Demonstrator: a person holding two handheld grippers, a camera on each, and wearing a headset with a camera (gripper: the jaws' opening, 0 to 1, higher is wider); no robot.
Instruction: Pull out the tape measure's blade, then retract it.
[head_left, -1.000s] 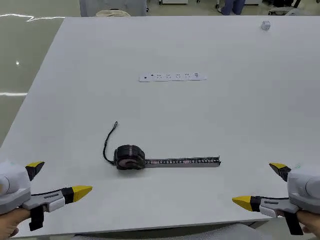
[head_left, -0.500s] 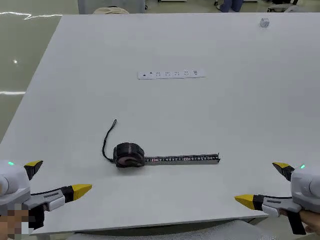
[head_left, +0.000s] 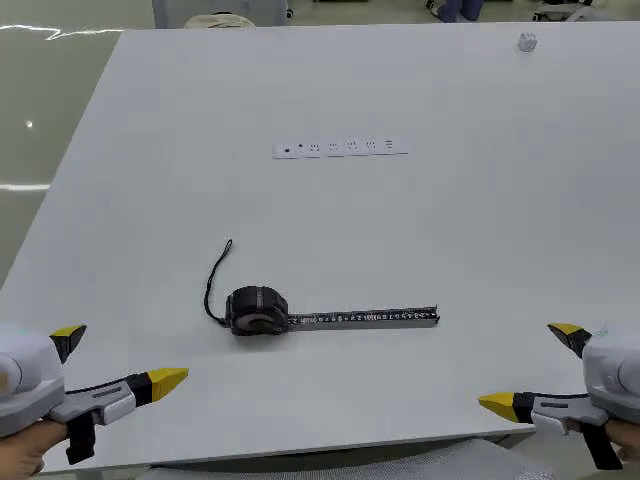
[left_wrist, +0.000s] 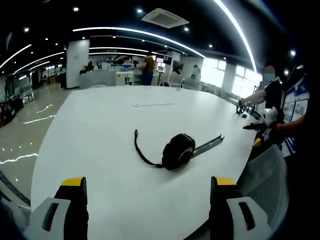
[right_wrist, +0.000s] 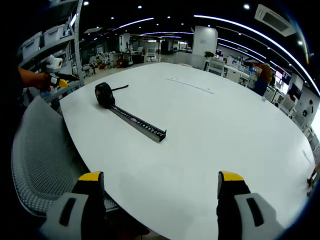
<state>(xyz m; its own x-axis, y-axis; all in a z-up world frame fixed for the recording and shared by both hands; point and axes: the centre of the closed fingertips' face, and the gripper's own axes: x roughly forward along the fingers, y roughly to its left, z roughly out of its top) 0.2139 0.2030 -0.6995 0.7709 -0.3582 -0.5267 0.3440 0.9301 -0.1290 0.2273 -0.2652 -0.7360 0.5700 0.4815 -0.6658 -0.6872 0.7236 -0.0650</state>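
A black tape measure (head_left: 258, 310) lies on the white table (head_left: 330, 220), its blade (head_left: 365, 319) drawn out to the right and lying flat, a black wrist cord (head_left: 215, 282) curling to its left. The tape measure (left_wrist: 177, 150) is ahead of my left gripper (left_wrist: 149, 189), whose jaws stand open and hold nothing. The blade (right_wrist: 137, 123) and the case (right_wrist: 104, 94) lie ahead and to the left of my right gripper (right_wrist: 162, 184), which is open too. In the head view the left gripper (head_left: 122, 362) is at the near left edge and the right gripper (head_left: 530, 368) at the near right edge.
A white power strip (head_left: 340, 148) lies flat further back on the table. A small white object (head_left: 527, 42) sits at the far right corner. A grey mesh chair back (right_wrist: 42, 160) stands against the near table edge. People stand in the room behind (left_wrist: 274, 95).
The head camera has shifted slightly. Both grippers stay open at the near edge, the right one a little lower. The tape measure and blade have not moved.
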